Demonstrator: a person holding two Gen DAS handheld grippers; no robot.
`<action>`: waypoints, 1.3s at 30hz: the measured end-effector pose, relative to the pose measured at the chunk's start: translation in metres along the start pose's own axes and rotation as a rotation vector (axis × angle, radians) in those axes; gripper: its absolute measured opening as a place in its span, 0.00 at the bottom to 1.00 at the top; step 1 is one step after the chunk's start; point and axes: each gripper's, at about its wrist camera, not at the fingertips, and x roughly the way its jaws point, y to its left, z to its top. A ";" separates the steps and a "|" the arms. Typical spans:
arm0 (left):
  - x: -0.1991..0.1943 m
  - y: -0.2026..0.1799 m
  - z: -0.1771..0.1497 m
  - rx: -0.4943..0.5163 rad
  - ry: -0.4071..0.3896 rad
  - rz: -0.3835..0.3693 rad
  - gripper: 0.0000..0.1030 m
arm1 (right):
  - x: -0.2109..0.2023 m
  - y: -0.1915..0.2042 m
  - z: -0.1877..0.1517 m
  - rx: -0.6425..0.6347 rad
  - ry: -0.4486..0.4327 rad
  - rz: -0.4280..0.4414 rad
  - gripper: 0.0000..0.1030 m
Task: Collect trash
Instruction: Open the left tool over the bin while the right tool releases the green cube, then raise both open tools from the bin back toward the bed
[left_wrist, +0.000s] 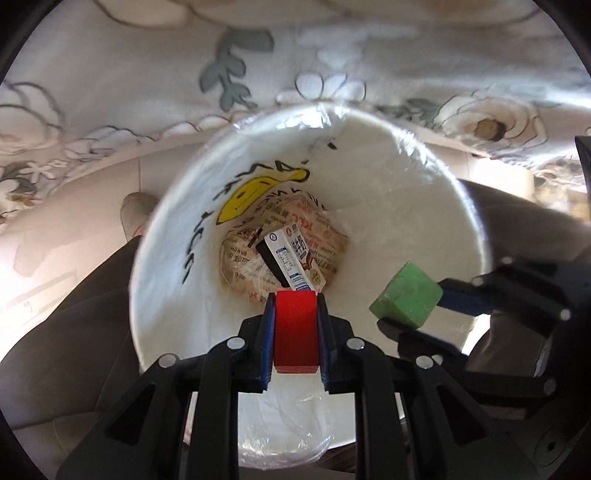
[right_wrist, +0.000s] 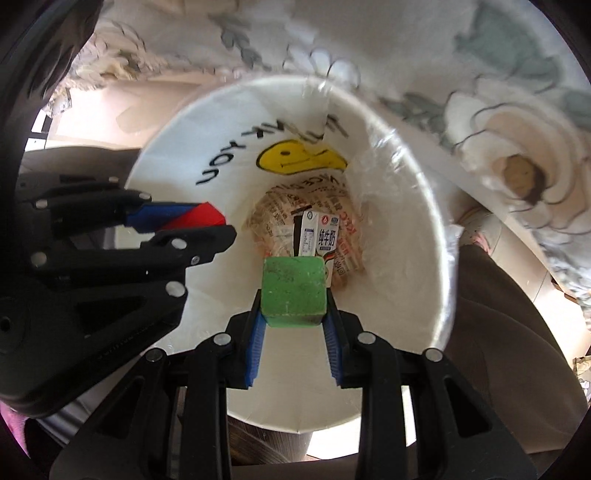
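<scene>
A white trash bin (left_wrist: 424, 206) with a clear liner and a yellow face print stands open below both grippers; its rim also shows in the right wrist view (right_wrist: 417, 206). Inside lie a milk carton (left_wrist: 290, 254) and a crumpled printed wrapper (left_wrist: 325, 236), both also seen in the right wrist view, carton (right_wrist: 319, 236) and wrapper (right_wrist: 280, 206). My left gripper (left_wrist: 295, 306) is shut on a red block (left_wrist: 295, 328) over the bin's mouth. My right gripper (right_wrist: 293, 295) is shut on a green block (right_wrist: 293, 288), also over the mouth. The green block (left_wrist: 406, 295) and the red block (right_wrist: 195, 219) each show in the other view.
A floral cloth (left_wrist: 147, 74) hangs along the far side of the bin, also in the right wrist view (right_wrist: 498, 129). The person's dark trouser legs (left_wrist: 74, 314) flank the bin, with a shoe (left_wrist: 138, 214) on the pale floor.
</scene>
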 end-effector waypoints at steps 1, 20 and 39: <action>0.004 0.001 0.001 -0.006 0.011 -0.008 0.21 | 0.003 -0.001 0.001 0.002 0.007 -0.001 0.30; 0.041 0.005 0.016 -0.041 0.093 -0.006 0.33 | 0.031 -0.008 0.009 0.009 0.036 -0.052 0.31; 0.005 0.001 0.001 -0.023 0.046 -0.017 0.43 | -0.016 0.000 -0.004 0.018 -0.024 -0.050 0.41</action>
